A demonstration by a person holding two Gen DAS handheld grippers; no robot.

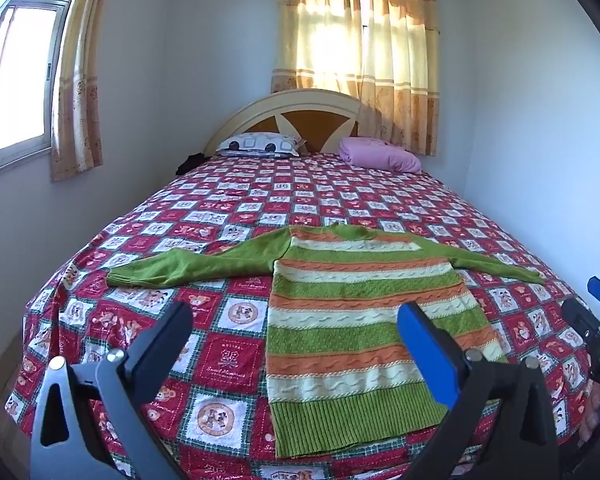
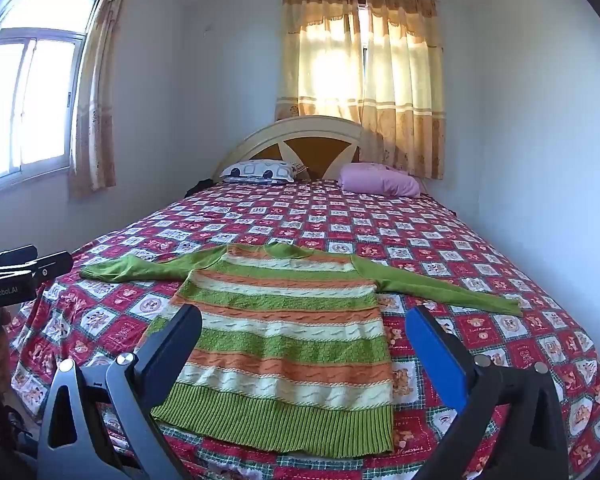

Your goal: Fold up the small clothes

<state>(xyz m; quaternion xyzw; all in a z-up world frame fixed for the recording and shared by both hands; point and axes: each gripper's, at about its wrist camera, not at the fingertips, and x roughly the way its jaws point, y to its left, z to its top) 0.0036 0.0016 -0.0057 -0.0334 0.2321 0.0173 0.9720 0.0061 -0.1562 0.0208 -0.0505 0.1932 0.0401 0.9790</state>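
Observation:
A small knit sweater [image 1: 340, 304] with green, orange and cream stripes lies flat on the bed, hem nearest me, both green sleeves spread out to the sides. It also shows in the right wrist view [image 2: 284, 332]. My left gripper [image 1: 296, 320] is open and empty, held above the bed's near edge before the sweater's left half. My right gripper [image 2: 304, 324] is open and empty, held before the sweater's hem. The right gripper also shows at the right edge of the left wrist view [image 1: 596, 312], and the left gripper at the left edge of the right wrist view [image 2: 24, 268].
The bed carries a red patchwork cover [image 1: 228, 216]. A patterned pillow [image 1: 260, 145] and a pink pillow [image 1: 380, 155] lie by the headboard [image 1: 300, 112]. White walls run close along both sides. Curtained windows [image 1: 360, 52] stand behind and to the left.

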